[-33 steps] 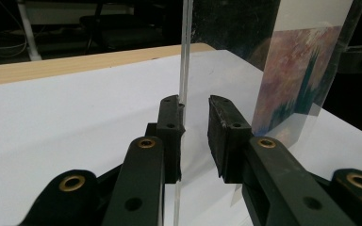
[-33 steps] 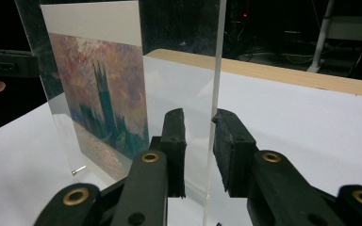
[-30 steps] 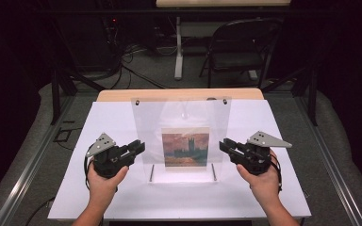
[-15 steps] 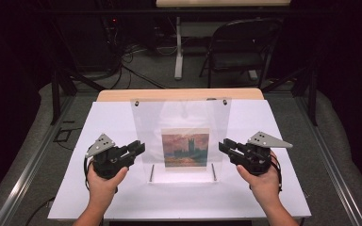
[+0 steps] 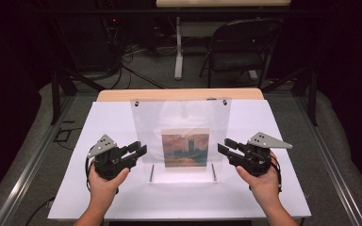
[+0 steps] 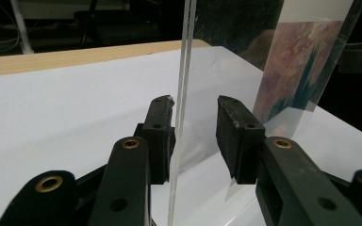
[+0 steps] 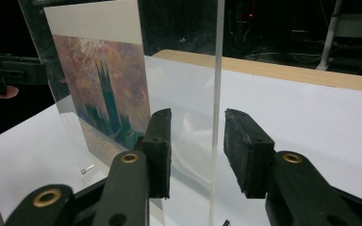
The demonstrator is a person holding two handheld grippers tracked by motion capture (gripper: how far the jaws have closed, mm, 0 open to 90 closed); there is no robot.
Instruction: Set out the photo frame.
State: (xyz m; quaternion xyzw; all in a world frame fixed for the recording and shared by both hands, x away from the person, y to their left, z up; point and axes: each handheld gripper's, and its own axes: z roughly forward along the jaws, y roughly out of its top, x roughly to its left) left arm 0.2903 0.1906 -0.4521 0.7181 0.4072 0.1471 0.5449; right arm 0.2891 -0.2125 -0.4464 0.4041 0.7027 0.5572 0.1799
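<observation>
High view, both grippers' fingers (image 5: 143, 149) loosened around upright acrylic frame (image 5: 181, 123)

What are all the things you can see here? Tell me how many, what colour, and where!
Clear acrylic picture frame: one, see-through, standing upright mid-table between the two grippers.
Painted picture of a tower: one, reddish with blue-green, inside the frame's lower middle.
Small metal pins: two, silver, at the frame's foot.
White rectangular table top: one, white, with a light wooden strip along its far edge.
Black folding metal chair: one, black, on the floor beyond the table.
Left gripper: one, black, at the frame's left edge, fingers apart, jaws just opening.
Right gripper: one, black, at the frame's right edge, fingers apart, jaws just opening.
Hands: two, holding the grippers.
</observation>
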